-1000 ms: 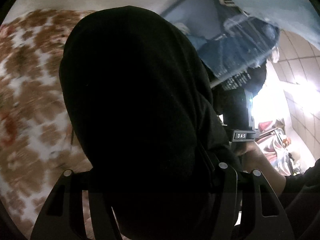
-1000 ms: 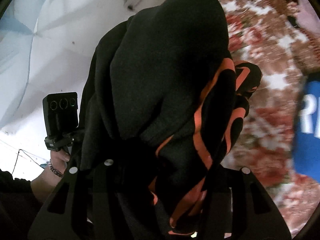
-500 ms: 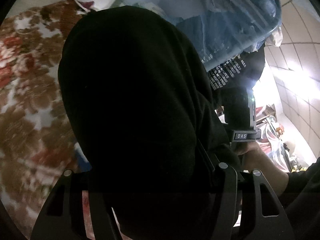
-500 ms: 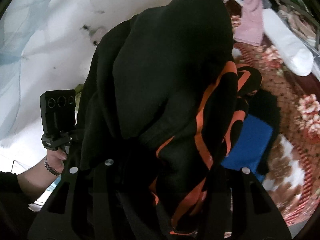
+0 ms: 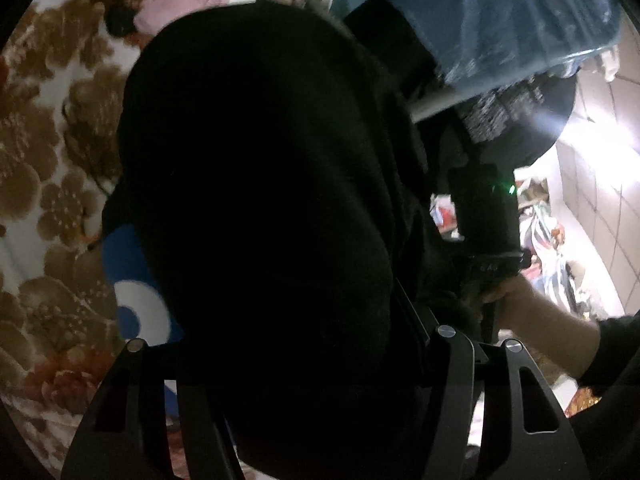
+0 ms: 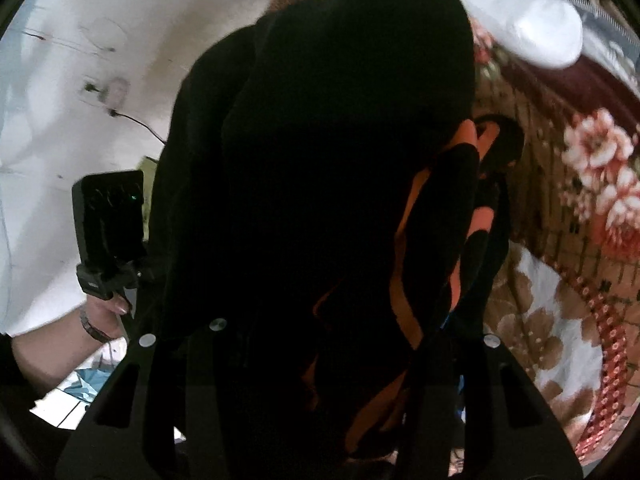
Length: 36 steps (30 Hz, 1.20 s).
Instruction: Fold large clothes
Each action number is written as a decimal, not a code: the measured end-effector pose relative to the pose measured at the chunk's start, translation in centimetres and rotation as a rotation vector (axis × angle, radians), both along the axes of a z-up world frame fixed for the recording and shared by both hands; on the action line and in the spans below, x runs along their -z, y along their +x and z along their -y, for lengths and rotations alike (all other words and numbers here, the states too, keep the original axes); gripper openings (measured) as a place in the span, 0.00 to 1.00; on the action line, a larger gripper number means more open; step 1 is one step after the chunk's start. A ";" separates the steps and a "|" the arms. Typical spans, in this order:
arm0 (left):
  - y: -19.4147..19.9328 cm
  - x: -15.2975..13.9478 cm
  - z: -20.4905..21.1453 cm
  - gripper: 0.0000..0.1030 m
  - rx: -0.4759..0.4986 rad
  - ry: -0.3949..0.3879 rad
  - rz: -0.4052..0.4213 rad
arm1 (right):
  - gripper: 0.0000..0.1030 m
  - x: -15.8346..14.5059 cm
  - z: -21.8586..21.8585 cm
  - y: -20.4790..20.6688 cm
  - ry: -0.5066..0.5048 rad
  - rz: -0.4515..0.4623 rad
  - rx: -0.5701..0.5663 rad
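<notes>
A bulky black garment [image 5: 260,200] fills the left wrist view, bunched between the fingers of my left gripper [image 5: 304,360], which is shut on it. In the right wrist view the same black garment [image 6: 340,100] shows orange stripes [image 6: 404,280] and hangs from my right gripper [image 6: 316,344], also shut on the cloth. The fabric hides both grippers' fingertips. Each view catches the other gripper's body beside the garment, held by a person's hand [image 5: 532,312] [image 6: 100,320]. The garment is off the bed, above a floral blanket [image 5: 48,160].
A blue garment with a white print [image 5: 136,280] lies on the floral blanket [image 6: 560,320] under the black one. A white roll [image 6: 532,28], pink cloth [image 5: 192,0] and a blue wrapped bundle [image 5: 500,20] lie beyond. A white wall [image 6: 80,60] stands on the left.
Both grippers have carried the black garment across and downward over the bed. The blue garment and the far clutter have come into view, and the grip on the cloth is unchanged.
</notes>
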<state>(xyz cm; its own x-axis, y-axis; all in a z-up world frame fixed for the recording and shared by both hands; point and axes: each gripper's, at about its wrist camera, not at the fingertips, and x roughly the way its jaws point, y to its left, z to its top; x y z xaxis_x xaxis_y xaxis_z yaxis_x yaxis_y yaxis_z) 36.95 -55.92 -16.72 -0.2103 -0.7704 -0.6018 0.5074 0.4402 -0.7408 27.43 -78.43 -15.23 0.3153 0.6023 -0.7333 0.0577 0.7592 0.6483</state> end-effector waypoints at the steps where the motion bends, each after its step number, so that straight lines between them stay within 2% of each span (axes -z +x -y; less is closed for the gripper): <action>1: 0.1 0.9 -0.2 0.58 0.014 0.008 -0.009 | 0.46 0.9 -0.1 0.1 -0.001 -0.009 -0.003; 4: 0.6 2.2 -1.3 0.58 0.017 0.006 -0.033 | 0.46 2.2 0.0 -0.1 0.030 -0.005 0.005; 8: 0.4 2.9 -2.5 0.58 0.037 0.031 -0.033 | 0.46 3.2 0.9 -1.2 0.012 0.019 0.000; 14: 0.1 3.9 -2.4 0.60 0.044 0.058 -0.017 | 0.45 4.3 3.3 -5.0 -0.034 -0.034 0.003; 17: 0.1 3.5 -1.9 0.63 0.044 0.082 0.004 | 0.45 4.3 4.7 -6.2 -0.104 -0.055 0.013; 18: 0.0 3.2 -1.9 0.67 0.038 0.100 0.007 | 0.45 4.7 4.9 -6.5 -0.117 -0.061 0.016; 20: -0.1 2.3 -2.0 0.72 0.031 0.134 0.025 | 0.46 3.5 5.7 -7.4 -0.098 -0.029 0.039; 21: -0.2 1.7 -2.2 0.73 0.031 0.157 0.033 | 0.50 2.6 5.8 -7.7 -0.109 -0.016 0.041; 22: -0.5 1.0 -2.5 0.78 0.030 0.183 0.048 | 0.60 1.5 5.9 -7.9 -0.119 0.003 0.047; 23: -0.6 0.5 -2.7 0.82 0.028 0.202 0.068 | 0.67 0.5 5.9 -8.0 -0.121 0.021 0.058; 25: -1.4 -1.5 -3.9 0.93 0.022 0.236 0.131 | 0.93 -2.3 6.2 -8.1 -0.146 0.071 0.102; 26: -1.8 -2.8 -4.4 0.95 0.007 0.259 0.182 | 0.96 -3.4 6.1 -8.0 -0.165 0.085 0.119; 29: -2.6 -6.2 -6.0 0.95 -0.080 0.336 0.314 | 0.96 -7.6 5.3 -7.1 -0.223 0.160 0.165; 31: -3.9 -8.5 -5.4 0.95 -0.122 0.397 0.443 | 0.96 -10.6 3.2 -5.7 -0.304 0.231 0.153; 34: -6.5 -10.3 -1.2 0.95 -0.144 0.474 0.596 | 0.96 -13.4 -0.2 -2.5 -0.401 0.306 0.107; 36: -8.0 -9.7 1.7 0.95 -0.112 0.489 0.636 | 0.96 -13.3 -1.8 0.3 -0.430 0.304 0.080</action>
